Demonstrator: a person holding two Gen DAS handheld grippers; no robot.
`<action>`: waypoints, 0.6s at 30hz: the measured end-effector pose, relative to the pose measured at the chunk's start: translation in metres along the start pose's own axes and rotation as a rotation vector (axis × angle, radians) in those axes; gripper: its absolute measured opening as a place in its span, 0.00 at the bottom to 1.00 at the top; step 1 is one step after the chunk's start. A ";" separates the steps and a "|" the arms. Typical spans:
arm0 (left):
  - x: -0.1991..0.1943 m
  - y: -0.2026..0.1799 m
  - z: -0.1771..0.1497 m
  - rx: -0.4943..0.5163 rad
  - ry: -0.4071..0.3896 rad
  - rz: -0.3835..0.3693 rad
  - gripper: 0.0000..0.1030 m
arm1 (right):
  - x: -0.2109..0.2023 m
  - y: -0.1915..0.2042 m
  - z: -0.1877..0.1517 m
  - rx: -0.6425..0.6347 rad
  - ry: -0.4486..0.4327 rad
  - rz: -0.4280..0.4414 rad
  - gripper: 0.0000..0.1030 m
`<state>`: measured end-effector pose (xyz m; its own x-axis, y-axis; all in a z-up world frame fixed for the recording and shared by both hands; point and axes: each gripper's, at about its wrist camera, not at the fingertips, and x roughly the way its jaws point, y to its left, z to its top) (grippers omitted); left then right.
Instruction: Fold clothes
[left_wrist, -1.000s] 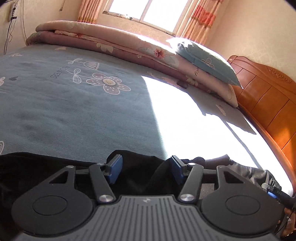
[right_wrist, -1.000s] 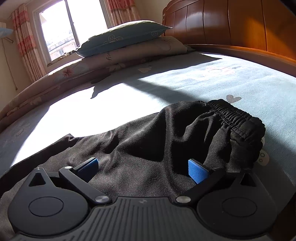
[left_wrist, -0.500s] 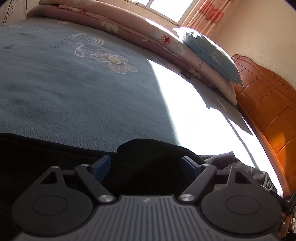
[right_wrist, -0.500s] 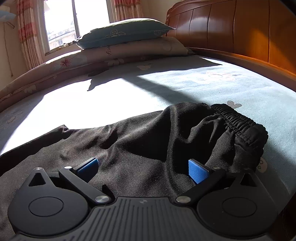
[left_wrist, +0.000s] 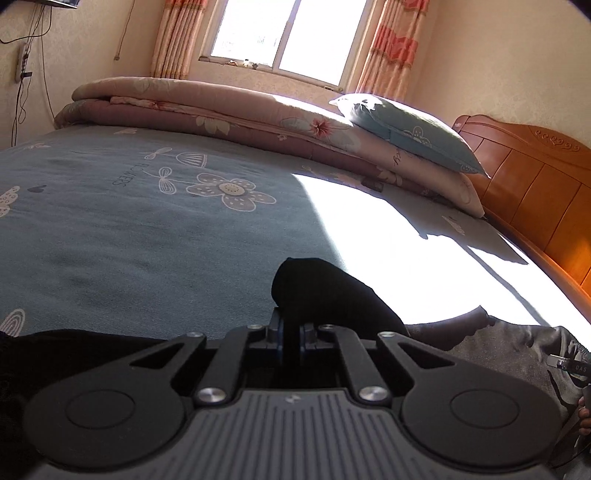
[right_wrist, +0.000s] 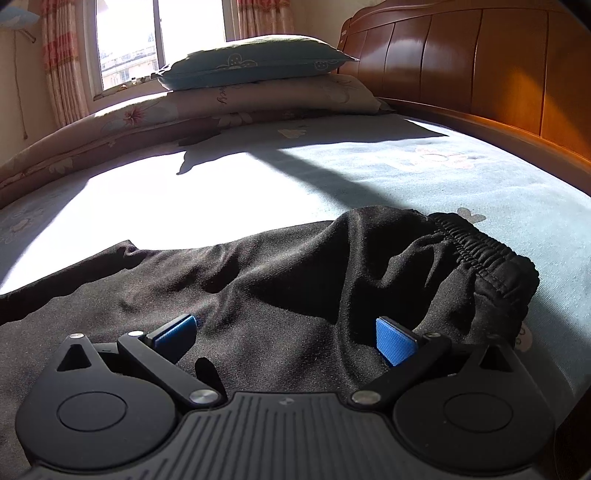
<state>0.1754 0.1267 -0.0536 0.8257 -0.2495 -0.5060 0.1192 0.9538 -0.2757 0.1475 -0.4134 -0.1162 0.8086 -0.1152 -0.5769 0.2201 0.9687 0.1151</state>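
Black trousers lie across the near part of the bed, with the elastic waistband bunched at the right. My right gripper is open, its blue pads resting on the fabric just behind the waistband. In the left wrist view my left gripper is shut on a fold of the black trousers, which stands up in a hump above the jaws. The rest of the cloth trails to both sides below.
The bed has a blue-grey flowered sheet with a bright sun patch. A rolled pink quilt and a blue pillow lie at the far side. A wooden headboard stands at the right.
My left gripper has closed on a fold of the trousers and lifted it, and its view has tilted up. My right gripper stays open and has shifted slightly over the fabric.
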 end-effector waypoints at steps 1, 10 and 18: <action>0.006 0.006 0.000 -0.025 0.015 0.016 0.05 | 0.000 0.000 0.000 0.003 0.000 0.002 1.00; 0.027 0.041 -0.004 -0.218 0.139 0.233 0.16 | -0.003 -0.004 0.001 0.020 -0.003 0.022 1.00; -0.014 -0.031 0.015 0.037 0.022 0.320 0.32 | -0.006 -0.007 0.001 0.044 -0.013 0.045 1.00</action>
<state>0.1680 0.1036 -0.0259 0.8126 0.0608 -0.5796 -0.1241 0.9898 -0.0702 0.1420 -0.4203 -0.1125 0.8250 -0.0752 -0.5602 0.2072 0.9623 0.1760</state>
